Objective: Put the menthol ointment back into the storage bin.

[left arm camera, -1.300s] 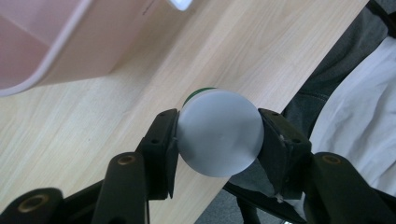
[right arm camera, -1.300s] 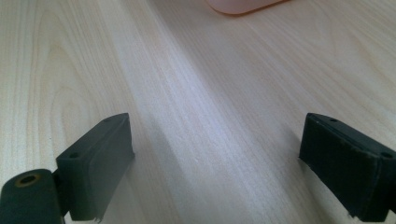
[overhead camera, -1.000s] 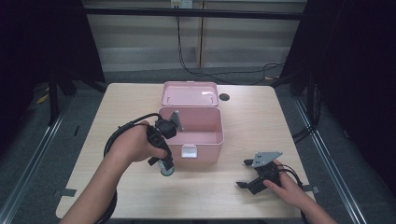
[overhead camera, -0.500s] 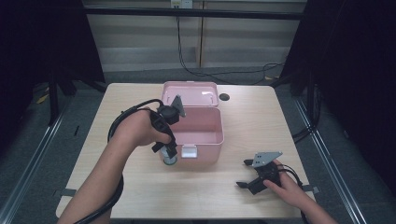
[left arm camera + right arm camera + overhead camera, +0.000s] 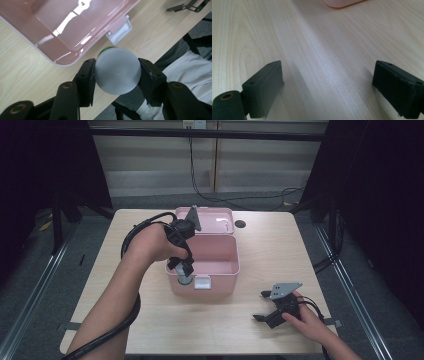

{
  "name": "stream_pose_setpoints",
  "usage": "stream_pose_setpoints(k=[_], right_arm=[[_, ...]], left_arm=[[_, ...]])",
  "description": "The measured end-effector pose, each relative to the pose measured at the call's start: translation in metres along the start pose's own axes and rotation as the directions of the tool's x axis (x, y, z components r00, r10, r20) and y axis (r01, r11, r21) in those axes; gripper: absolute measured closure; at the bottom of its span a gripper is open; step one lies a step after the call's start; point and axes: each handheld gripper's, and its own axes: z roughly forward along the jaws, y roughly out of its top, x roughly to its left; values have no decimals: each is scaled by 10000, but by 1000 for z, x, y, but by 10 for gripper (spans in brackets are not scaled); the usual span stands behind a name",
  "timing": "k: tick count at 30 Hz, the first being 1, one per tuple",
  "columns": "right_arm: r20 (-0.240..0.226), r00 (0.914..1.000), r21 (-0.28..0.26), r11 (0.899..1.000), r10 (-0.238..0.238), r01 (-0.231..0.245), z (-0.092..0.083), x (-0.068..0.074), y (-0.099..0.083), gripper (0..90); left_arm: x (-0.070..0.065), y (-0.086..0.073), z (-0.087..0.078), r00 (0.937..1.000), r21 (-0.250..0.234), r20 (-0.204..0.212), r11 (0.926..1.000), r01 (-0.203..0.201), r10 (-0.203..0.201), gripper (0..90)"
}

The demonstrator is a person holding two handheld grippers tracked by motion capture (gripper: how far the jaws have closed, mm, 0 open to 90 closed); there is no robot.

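Left gripper (image 5: 117, 75) pinches grey-capped bottle (image 5: 117, 70), long axis seemingly upright, cap toward camera, over pink box (image 5: 220, 257) front rim. Right gripper (image 5: 328, 91) spread wide on table (image 5: 260, 330).

Pale grey cap, pink box, light wood: the colours on the surface.

A glossy pink box (image 5: 220, 260) with a white latch (image 5: 202, 282) sits on a pale, fine-grained wooden surface (image 5: 150, 330). The left gripper (image 5: 117, 75), its fingers (image 5: 86, 77) matt black, carries a small container (image 5: 117, 70) with a pale grey top and a sliver of green at its edge. The right gripper (image 5: 266, 312) is black too, topped by a grey plate. Black cables trail across the wood; the floor around is dark grey.
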Motion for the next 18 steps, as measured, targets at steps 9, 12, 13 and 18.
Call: stream_pose_setpoints(k=[9,12,13,18], right_arm=[[0,10000,1,10000,5,-5,0,0,0,89],[-3,10000,0,10000,4,-4,0,0,0,89],[-4,10000,4,10000,20,-20,0,0,0,89],[-2,10000,-1,10000,5,-5,0,0,0,89]], left_arm=[[10,21,-4,9979,-175,-227,9980,603,-607,505],[12,24,-3,9974,-165,-344,9979,626,-632,505],[14,26,-3,9970,-169,-325,9975,691,-696,505],[22,35,0,9947,-226,-429,9954,928,-937,505]])
